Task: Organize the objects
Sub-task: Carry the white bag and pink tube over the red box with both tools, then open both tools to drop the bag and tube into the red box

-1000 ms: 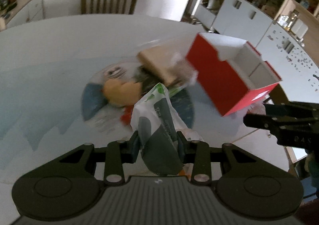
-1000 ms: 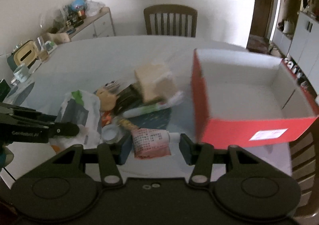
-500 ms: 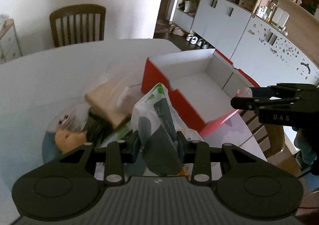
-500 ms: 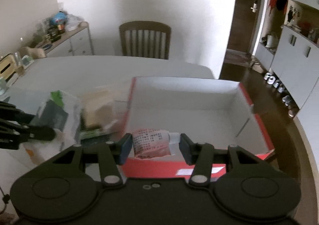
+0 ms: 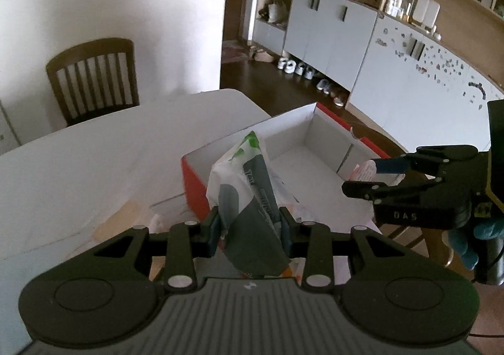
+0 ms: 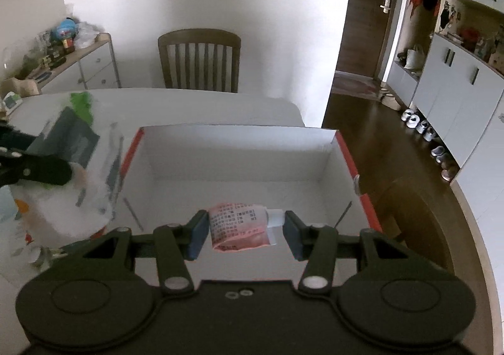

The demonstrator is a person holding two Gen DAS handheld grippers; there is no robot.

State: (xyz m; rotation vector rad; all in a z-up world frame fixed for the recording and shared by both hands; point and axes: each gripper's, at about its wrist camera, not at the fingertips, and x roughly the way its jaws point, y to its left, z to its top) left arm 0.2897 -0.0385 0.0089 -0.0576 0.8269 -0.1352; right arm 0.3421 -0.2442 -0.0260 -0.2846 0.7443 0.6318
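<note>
A red box [image 5: 192,185] with a white inside [image 6: 239,185] sits open on the white table. My left gripper [image 5: 250,229] is shut on a white, green and grey plastic packet [image 5: 249,185], held above the box's near left corner. In the right wrist view that packet [image 6: 69,147] shows blurred at the left. My right gripper [image 6: 245,229] is shut on a pink tube with a white cap [image 6: 239,226], held over the inside of the box. From the left wrist view the right gripper [image 5: 375,178] reaches in from the right with the pink tube [image 5: 362,171] in its tips.
A wooden chair [image 6: 200,59] stands behind the white table [image 5: 94,147]. A cluttered sideboard [image 6: 63,59] lines the left wall. White cabinets [image 5: 330,37] and shoes on the dark floor are at the right. A brown chair back [image 6: 412,219] is right of the box.
Both grippers have swung right from the pile of objects to over the red box, each carrying its item. The pile has dropped out of view.
</note>
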